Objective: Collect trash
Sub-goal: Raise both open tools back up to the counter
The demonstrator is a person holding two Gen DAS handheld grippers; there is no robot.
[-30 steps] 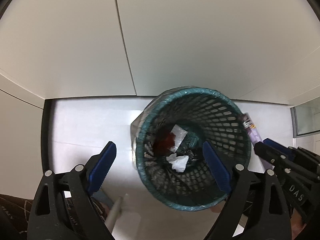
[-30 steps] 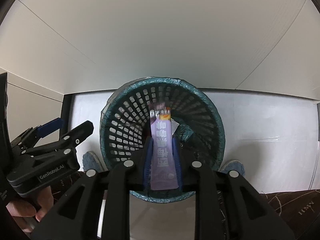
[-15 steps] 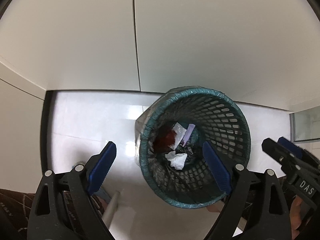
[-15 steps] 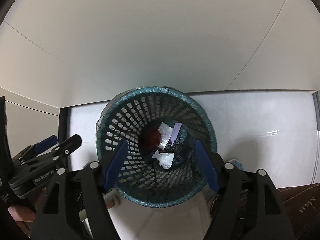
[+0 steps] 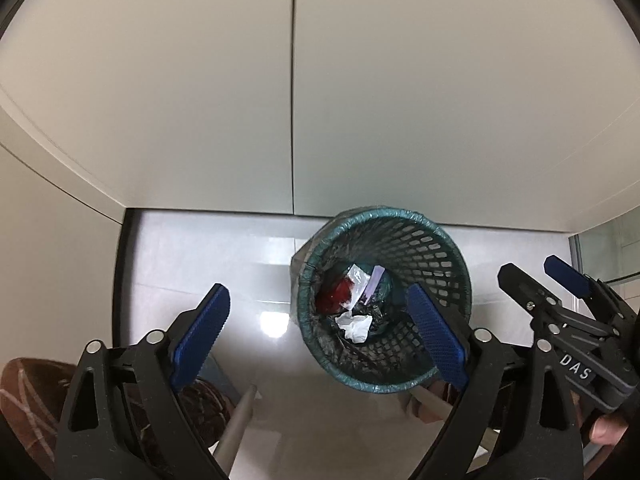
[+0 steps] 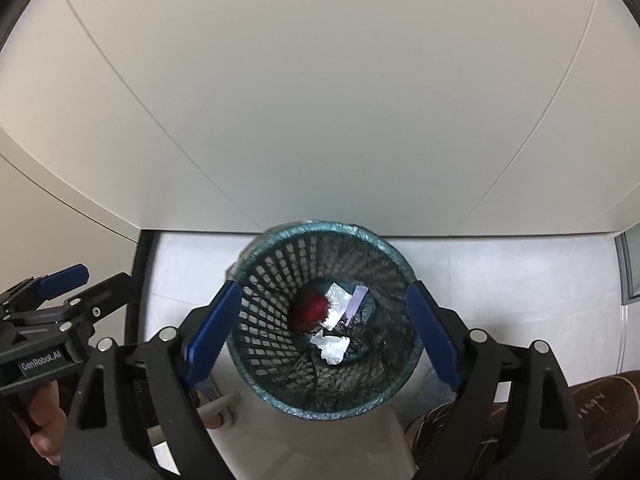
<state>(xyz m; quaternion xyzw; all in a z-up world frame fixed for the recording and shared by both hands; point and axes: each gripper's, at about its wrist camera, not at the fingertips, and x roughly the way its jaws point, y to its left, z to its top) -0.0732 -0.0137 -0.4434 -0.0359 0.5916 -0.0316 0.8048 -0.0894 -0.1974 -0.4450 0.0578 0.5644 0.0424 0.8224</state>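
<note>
1. The left wrist view looks steeply down from above, between its own fingers, at the bin (image 5: 384,308), which sits right of centre.
2. The right wrist view looks steeply down too, with the bin (image 6: 326,320) centred between its fingers.
3. Both views share the bin, the floor (image 5: 224,264) and the wall (image 6: 320,120), and each shows the other gripper at its edge.

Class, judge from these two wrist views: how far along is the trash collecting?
Done: purple wrapper, crumpled tissue, foil and a red item lie in the basket. In hand: nothing; right tool opening, left tool open. Left: no loose trash visible.
</note>
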